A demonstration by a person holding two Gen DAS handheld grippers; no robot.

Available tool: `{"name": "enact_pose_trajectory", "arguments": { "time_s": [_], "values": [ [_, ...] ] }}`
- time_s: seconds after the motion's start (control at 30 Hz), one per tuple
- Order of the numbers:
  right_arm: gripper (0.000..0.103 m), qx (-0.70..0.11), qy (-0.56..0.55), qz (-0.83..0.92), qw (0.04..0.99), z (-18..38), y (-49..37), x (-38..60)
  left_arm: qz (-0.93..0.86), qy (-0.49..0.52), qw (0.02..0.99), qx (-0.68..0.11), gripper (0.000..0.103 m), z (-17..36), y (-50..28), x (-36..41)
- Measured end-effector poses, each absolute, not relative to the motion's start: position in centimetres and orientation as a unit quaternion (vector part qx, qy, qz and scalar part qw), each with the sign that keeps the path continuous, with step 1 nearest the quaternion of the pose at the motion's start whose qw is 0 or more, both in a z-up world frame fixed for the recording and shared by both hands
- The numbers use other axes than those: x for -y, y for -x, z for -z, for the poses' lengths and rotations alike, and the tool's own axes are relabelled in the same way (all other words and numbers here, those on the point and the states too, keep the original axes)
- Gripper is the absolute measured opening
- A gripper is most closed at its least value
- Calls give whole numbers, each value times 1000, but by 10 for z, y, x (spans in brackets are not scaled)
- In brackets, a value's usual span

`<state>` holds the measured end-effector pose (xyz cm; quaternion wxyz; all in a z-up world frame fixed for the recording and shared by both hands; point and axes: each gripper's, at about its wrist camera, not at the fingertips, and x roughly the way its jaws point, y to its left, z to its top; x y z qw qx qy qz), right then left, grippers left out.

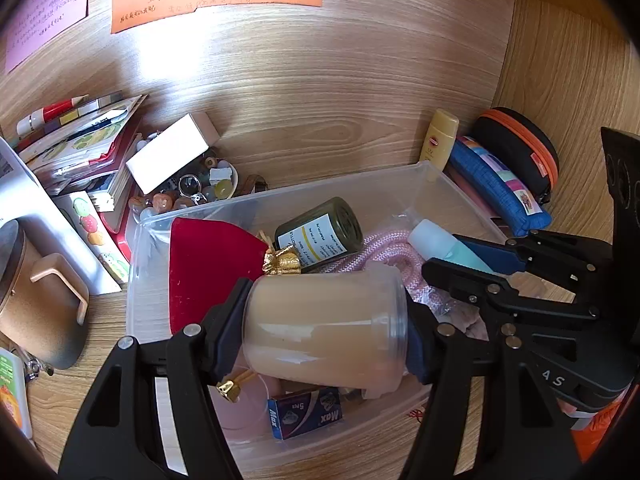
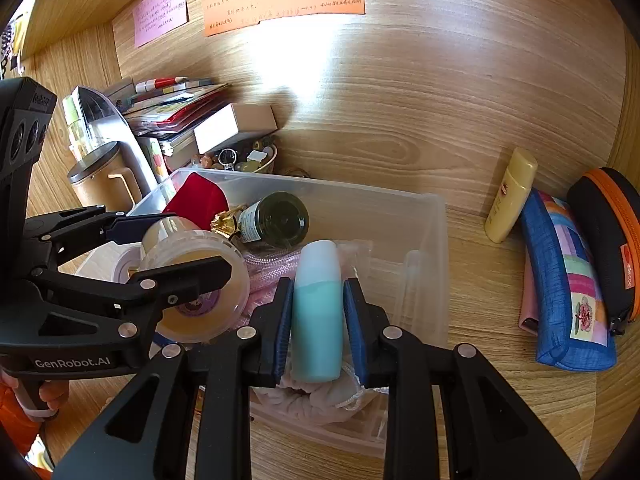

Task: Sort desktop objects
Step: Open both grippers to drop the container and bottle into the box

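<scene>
The left gripper [image 1: 326,328] is clamped end to end on a beige jar [image 1: 324,328], lying sideways between its pads, which keeps the round body from rolling out. Below the fingers sits a clear bin [image 1: 436,184] with a small blue box [image 1: 306,412], and ahead of them a red pouch [image 1: 208,256], a dark bottle [image 1: 320,232] and pink rope [image 1: 384,244].

The right gripper [image 2: 318,320] squeezes a teal bottle [image 2: 318,308] by its sides, cap pointing away, over the same bin. Right of its fingers, on the desk [image 2: 400,120], lie a yellow tube [image 2: 510,196], a blue pencil case [image 2: 568,288] and a black case [image 2: 608,236]. Both items look lifted out for sorting.
</scene>
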<state>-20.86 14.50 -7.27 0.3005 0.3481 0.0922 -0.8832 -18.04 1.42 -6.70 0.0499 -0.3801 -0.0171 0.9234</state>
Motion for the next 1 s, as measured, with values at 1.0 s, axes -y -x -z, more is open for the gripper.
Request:
{"name": "enact_pose_trajectory", "arguments": {
  "time_s": [1.0],
  "values": [
    [61,-104,-299,905,285,53,192,-147,-930,366,20,20,80,50,165,1]
  ]
}}
